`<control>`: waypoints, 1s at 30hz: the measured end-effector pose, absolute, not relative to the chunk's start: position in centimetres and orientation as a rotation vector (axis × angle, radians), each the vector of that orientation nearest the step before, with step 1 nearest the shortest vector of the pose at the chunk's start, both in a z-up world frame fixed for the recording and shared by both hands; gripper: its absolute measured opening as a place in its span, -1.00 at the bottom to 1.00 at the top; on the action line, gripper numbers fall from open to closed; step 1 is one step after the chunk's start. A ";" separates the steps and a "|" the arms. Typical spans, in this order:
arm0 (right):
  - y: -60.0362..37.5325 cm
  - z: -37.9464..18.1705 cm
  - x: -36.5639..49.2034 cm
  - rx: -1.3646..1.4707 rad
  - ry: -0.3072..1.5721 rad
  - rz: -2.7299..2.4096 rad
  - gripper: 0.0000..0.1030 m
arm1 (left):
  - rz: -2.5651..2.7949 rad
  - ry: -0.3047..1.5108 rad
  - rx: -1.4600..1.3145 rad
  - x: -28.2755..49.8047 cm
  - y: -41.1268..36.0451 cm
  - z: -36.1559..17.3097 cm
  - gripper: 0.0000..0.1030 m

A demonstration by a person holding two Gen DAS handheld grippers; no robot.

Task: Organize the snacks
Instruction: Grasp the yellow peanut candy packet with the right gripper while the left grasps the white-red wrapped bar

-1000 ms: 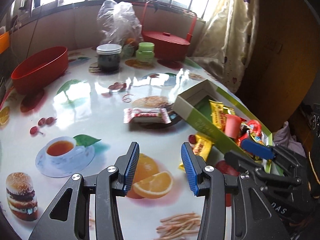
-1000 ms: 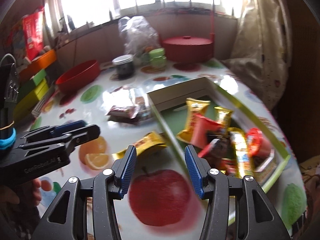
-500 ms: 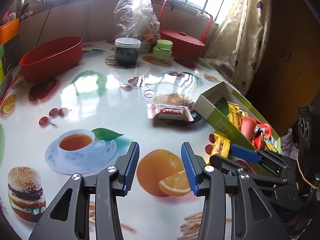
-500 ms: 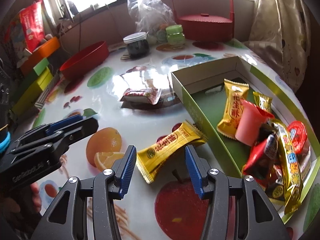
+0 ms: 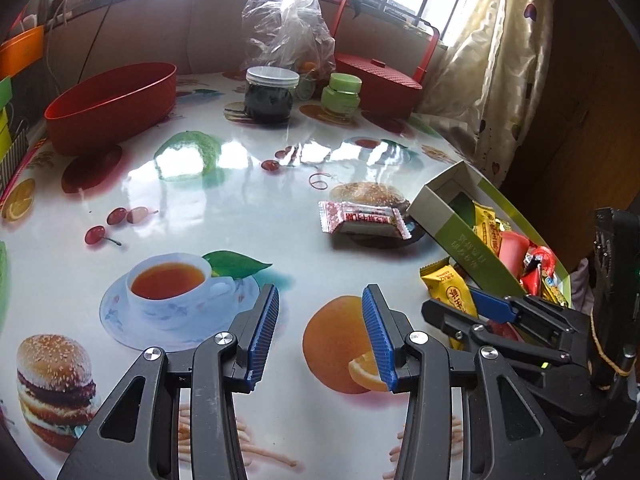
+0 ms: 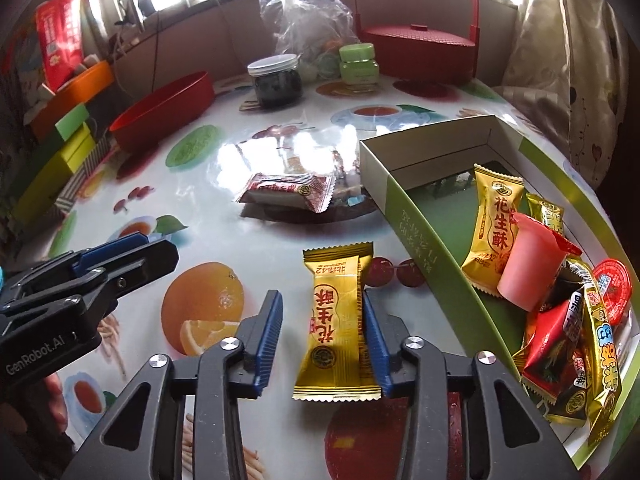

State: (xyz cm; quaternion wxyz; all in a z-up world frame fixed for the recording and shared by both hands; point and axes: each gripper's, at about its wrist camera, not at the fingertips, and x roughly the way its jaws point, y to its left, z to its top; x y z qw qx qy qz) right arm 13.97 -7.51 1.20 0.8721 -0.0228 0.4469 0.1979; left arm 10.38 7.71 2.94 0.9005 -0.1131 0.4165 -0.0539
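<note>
1. The right gripper (image 6: 322, 320) was closing its jaws around the yellow snack packet (image 6: 338, 320), which lay lengthwise between them on the table (image 6: 248, 240); the right pad touched the packet's edge and the left pad stood apart.
2. The left gripper (image 5: 320, 330), at nine o'clock of it, stood half open and held nothing.
3. The green box (image 6: 436, 276), at three o'clock of the packet, held many wrapped snacks and a pink cup (image 6: 530, 266).
4. A red-and-white packet (image 6: 288, 192) lay at twelve o'clock, with bare table around it.
</note>
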 end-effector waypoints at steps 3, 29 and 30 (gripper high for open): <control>-7.7 1.2 14.0 -0.056 0.926 0.400 -0.50 | -0.123 0.872 -0.213 10.9 7.4 2.7 -0.13; -9.0 1.0 13.3 -0.045 0.912 0.426 -0.57 | -0.327 0.927 0.107 18.8 3.0 2.3 -0.13; -9.0 1.0 13.3 -0.042 0.913 0.428 -0.57 | -0.330 0.929 0.121 19.2 2.9 2.2 -0.13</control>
